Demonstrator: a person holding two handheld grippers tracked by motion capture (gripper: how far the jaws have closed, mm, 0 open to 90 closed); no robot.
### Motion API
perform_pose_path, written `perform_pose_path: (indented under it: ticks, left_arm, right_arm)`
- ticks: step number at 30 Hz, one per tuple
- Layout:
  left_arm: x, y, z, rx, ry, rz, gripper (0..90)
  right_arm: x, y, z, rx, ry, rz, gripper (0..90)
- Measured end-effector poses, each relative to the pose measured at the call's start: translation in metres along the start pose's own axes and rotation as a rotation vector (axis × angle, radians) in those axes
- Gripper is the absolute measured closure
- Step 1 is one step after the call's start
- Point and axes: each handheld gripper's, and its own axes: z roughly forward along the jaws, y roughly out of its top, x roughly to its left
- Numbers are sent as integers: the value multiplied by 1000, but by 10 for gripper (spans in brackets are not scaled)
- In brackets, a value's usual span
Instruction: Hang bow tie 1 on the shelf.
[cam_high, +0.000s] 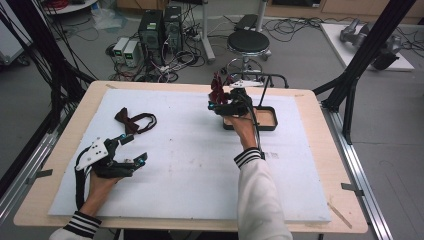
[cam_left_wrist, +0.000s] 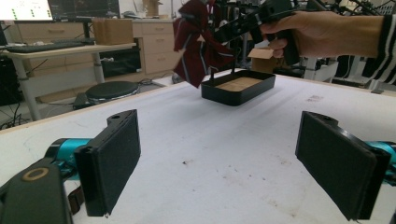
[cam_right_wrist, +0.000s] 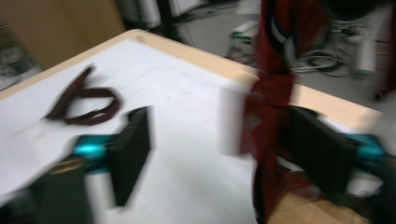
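Note:
A dark red bow tie (cam_high: 217, 87) hangs at the tip of my right gripper (cam_high: 216, 100), which a hand holds above the left end of a black tray (cam_high: 270, 122). In the right gripper view the jaws of that gripper (cam_right_wrist: 224, 144) stand wide apart. The blurred red tie (cam_right_wrist: 271, 116) lies along the right-hand jaw, and the other pad is clear of it. A dark brown bow tie (cam_high: 131, 120) with its strap lies flat on the white mat at the left. My left gripper (cam_high: 134, 150) rests low near it, open and with nothing between its jaws (cam_left_wrist: 224, 163).
The tray has a wooden floor and a tall black wire handle (cam_high: 265, 77) at the table's far edge. Behind the table stand a round stool (cam_high: 248, 42) and computer cases (cam_high: 160, 27) among cables. Black frame posts (cam_high: 367, 45) rise at the right.

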Motion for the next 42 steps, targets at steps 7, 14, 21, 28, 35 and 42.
perform_pose_path:
  ticks: [7, 14, 21, 28, 35, 42]
  left_arm:
    - [2, 0, 0, -2, 6, -5, 145]
    - [2, 0, 0, 8, 15, -6, 145]
    - [2, 7, -2, 5, 24, 0, 145]
    - [7, 10, -3, 9, 35, 0, 145]
    - [14, 20, -2, 20, 39, 17, 145]
    - [23, 31, -4, 41, 49, 40, 145]
  right_arm:
    - [11, 5, -18, -45, 23, -32, 113]
    - [20, 4, -46, -111, 46, -65, 113]
    - [28, -6, -86, -186, 32, -87, 113]
    - [28, -26, -128, -270, -2, -98, 113]
    - [25, -37, -141, -274, 1, -115, 113]
    - [24, -57, -148, -260, 0, -137, 113]
